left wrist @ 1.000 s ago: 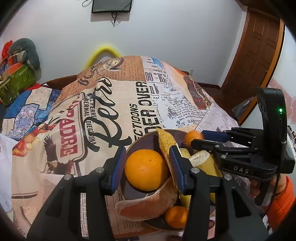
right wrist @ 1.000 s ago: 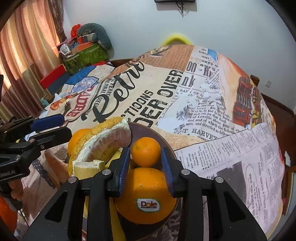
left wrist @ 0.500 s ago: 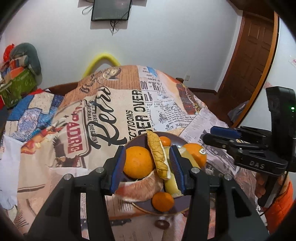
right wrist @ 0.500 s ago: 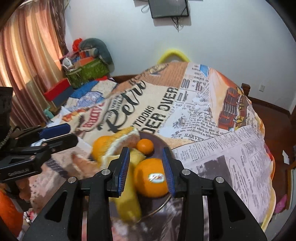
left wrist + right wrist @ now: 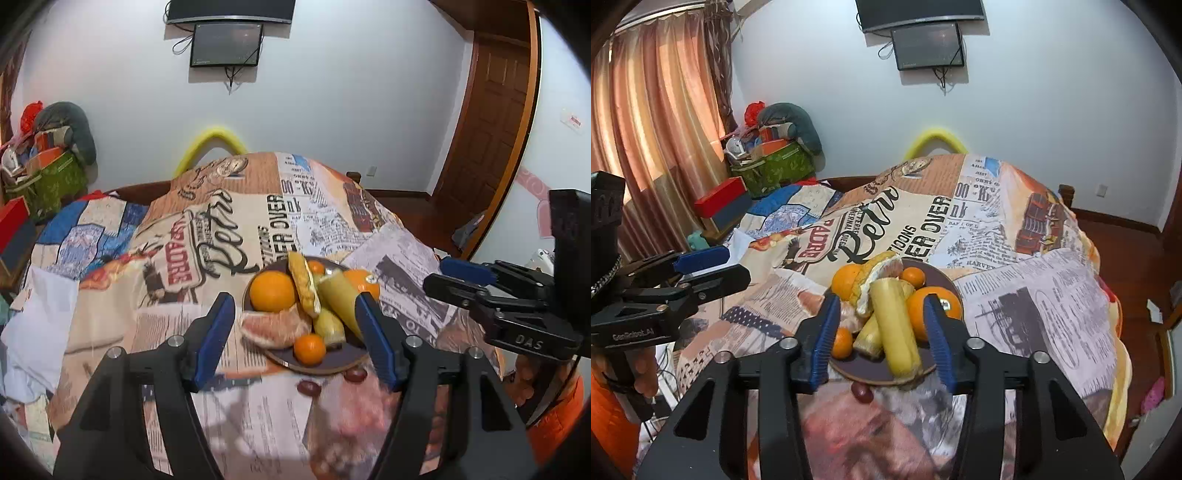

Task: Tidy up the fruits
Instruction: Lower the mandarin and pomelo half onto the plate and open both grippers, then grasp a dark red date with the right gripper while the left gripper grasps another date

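A dark plate (image 5: 314, 363) on the bed holds fruit: a large orange (image 5: 272, 291), a grapefruit piece (image 5: 275, 328), a small tangerine (image 5: 309, 349), banana pieces (image 5: 338, 299), a stickered orange (image 5: 364, 282). Two dark grapes (image 5: 309, 387) lie just in front of the plate. My left gripper (image 5: 297, 338) is open and empty, held back above the plate's near side. In the right wrist view the plate (image 5: 864, 371) sits between the open, empty fingers of my right gripper (image 5: 879, 341), with a long banana piece (image 5: 895, 328) in front. The right gripper also shows in the left wrist view (image 5: 458, 280).
The bed is covered by a newspaper-print quilt (image 5: 221, 236). A yellow curved headboard piece (image 5: 212, 142) stands at the far end. A cluttered green box (image 5: 775, 166) and a red box (image 5: 718, 197) stand at the left by curtains. A wooden door (image 5: 487, 129) is at the right.
Both grippers have pulled back and up from the plate, so the fruit looks smaller and farther away. Both stay open and empty. The fruit on the plate has not moved.
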Demonstrator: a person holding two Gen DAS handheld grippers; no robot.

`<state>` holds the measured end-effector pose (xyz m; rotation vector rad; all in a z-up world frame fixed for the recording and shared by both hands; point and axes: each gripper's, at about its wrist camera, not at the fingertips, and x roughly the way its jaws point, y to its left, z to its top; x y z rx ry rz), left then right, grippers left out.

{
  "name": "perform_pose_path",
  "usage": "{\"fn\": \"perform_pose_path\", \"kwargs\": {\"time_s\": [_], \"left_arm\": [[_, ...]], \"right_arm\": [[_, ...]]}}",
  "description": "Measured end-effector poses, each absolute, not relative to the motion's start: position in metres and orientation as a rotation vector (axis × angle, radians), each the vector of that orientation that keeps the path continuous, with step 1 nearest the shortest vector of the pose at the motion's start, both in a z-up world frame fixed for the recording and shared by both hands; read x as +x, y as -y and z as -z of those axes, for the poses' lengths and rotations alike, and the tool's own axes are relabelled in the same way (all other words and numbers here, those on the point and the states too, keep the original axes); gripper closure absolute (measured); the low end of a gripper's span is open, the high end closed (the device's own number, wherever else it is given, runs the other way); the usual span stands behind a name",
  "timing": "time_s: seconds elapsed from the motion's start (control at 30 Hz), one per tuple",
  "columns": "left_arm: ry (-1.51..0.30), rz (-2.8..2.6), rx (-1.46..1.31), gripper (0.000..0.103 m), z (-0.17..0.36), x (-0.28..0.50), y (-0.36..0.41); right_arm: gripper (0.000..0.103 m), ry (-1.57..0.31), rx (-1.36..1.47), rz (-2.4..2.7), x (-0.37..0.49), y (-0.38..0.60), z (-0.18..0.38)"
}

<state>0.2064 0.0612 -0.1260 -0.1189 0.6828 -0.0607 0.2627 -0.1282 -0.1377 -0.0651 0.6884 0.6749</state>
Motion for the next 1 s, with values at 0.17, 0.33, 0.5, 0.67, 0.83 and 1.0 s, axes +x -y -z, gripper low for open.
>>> {"fn": "perform_pose_path", "kwargs": {"time_s": [0.17, 0.33, 0.5, 0.67, 0.83, 1.0], "left_arm": [[-0.718, 0.051, -0.149, 0.034, 0.139, 0.189, -0.062], [-0.758, 0.036, -0.141, 0.034, 0.157, 0.181, -0.061], [-0.81, 0.028, -0.163, 0.034, 0.18, 0.178, -0.064], [-0.881, -0.001, -0.133, 0.034, 0.21, 0.181, -0.066], [-0.928, 0.017, -0.127, 0.034, 0.232, 0.185, -0.064], [-0.937, 0.044, -0.128, 0.039, 0.243, 0.19, -0.061]], "right_arm": [[0.035, -0.666, -0.064, -0.628, 0.241, 0.135, 0.143], [0.034, -0.702, -0.059, -0.615, 0.231, 0.138, 0.161], [0.034, -0.78, -0.077, -0.582, 0.227, 0.136, 0.194], [0.034, -0.849, -0.1, -0.585, 0.23, 0.128, 0.219], [0.036, -0.887, -0.127, -0.615, 0.235, 0.115, 0.234], [0.053, -0.94, -0.116, -0.654, 0.246, 0.104, 0.247]]}}
